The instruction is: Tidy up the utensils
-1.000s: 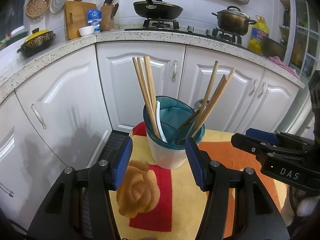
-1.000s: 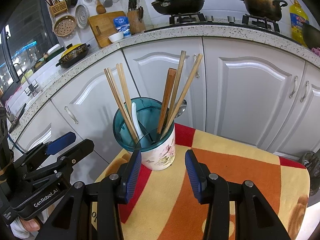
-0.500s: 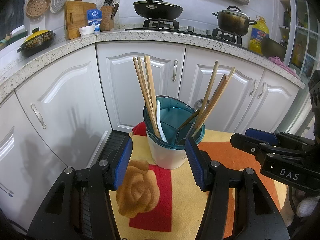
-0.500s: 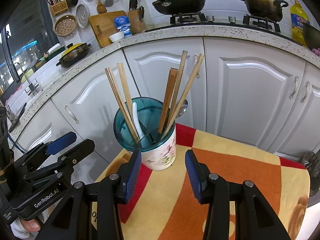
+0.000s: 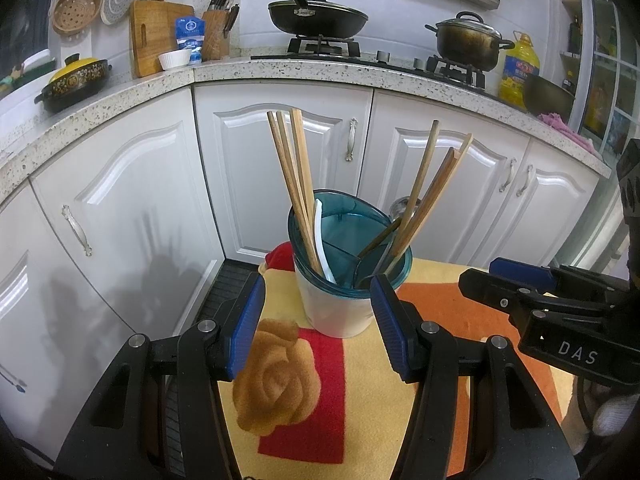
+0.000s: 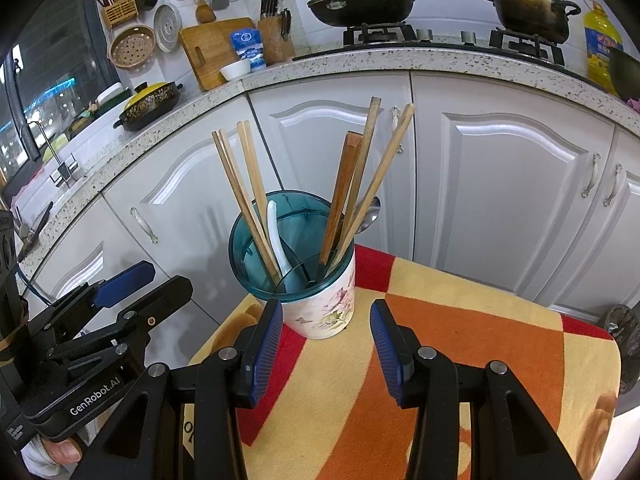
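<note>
A kitchen scene seen from two cameras, each looking forward along a hand-held gripper. A utensil holder [image 5: 340, 300], white with a teal divided insert, stands on the far left part of a tabletop [image 6: 480, 360] covered with a red, orange and yellow cloth, in front of white cabinets.

The left hand-held gripper [image 5: 318, 328] has its blue-padded jaws spread wide and empty. The holder sits directly ahead of it, centred in the gap between the jaws, near but not touching. The right hand-held gripper [image 6: 326, 350] is also spread wide and empty; the holder lies ahead and slightly to the left of its centre line, close to its left pad.

Inside the holder, one bundle of wooden chopsticks [image 5: 294, 172] leans up and to the left beside a white spoon [image 5: 322, 240]; a second bundle of chopsticks [image 5: 424, 196] leans up and to the right in another compartment. Their long axes run nearly upright, fanning apart at the top. Both grippers seem about equally near, the left more squarely lined up
</note>
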The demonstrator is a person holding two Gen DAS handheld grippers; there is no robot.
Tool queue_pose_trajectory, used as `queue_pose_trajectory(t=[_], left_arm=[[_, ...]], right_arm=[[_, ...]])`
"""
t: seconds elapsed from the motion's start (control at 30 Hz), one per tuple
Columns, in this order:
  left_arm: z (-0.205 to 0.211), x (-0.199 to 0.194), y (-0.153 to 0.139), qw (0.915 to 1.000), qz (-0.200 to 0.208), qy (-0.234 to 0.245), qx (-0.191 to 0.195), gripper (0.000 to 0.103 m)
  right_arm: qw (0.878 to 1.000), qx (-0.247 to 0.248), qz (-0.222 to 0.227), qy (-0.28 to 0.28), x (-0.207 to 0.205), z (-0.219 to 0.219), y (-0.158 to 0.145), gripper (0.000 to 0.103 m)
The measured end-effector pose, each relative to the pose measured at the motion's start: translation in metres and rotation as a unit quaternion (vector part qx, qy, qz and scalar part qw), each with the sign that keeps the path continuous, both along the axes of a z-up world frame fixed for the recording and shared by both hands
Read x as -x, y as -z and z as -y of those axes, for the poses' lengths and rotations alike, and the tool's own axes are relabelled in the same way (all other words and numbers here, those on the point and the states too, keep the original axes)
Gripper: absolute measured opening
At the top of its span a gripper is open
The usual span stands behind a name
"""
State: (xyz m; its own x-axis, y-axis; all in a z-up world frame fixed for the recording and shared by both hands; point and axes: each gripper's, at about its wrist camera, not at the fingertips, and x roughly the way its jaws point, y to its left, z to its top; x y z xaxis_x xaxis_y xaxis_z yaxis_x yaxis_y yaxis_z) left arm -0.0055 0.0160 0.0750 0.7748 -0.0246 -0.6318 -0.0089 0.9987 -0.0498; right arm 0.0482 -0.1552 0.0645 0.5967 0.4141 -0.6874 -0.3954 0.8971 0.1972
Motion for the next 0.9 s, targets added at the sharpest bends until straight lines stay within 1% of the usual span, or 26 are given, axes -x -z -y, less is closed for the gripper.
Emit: queue_pose_trajectory(t=[0.57,0.7,0.9], left_arm=[[-0.001,0.000,0.001,1.0000,0.000,0.000,0.000,0.054],[-0.002,-0.001,0.006,1.0000,0.003,0.004,0.006,0.054],[-0.003,-0.002,0.009,0.9999,0.005,0.009,0.010,0.054]], right_arm=[[1.000,0.003,-0.002,-0.003,0.001,-0.005,0.003,0.044],[1.000,0.003,-0.003,-0.003,0.000,-0.005,0.003,0.044],[1.000,0.005,-0.005,0.011,-0.001,0.010,0.011,0.044]])
